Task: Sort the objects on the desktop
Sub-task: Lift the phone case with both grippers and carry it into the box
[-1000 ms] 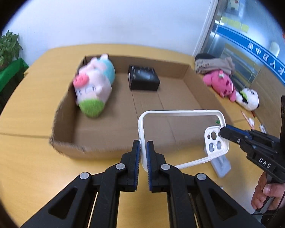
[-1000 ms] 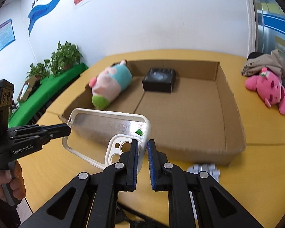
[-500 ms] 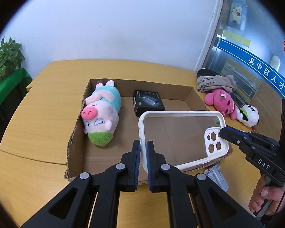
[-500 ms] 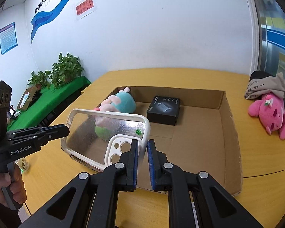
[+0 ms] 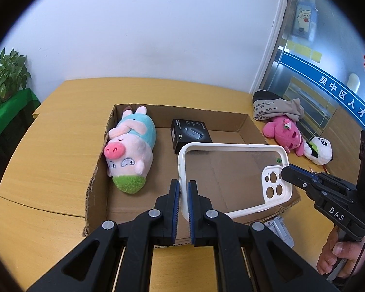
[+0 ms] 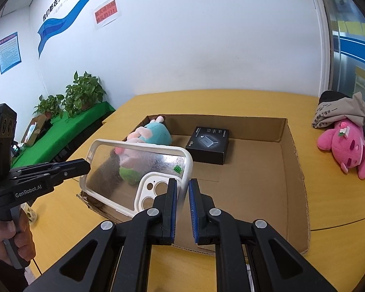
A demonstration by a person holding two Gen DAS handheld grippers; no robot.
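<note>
A clear phone case with a white rim hangs above the front of an open cardboard box. My left gripper is shut on its plain end. My right gripper is shut on its camera-cutout end; the case shows in the right wrist view too. Inside the box lie a pig plush at the left and a small black box at the back.
The box sits on a yellow wooden table. To its right lie a pink plush, a panda plush and a folded cloth. A grey ridged object lies in front of the box. Potted plants stand at the left.
Both grippers rose and pulled back with the case held between them, so the box and toys look smaller and lower. The grip on the case is unchanged.
</note>
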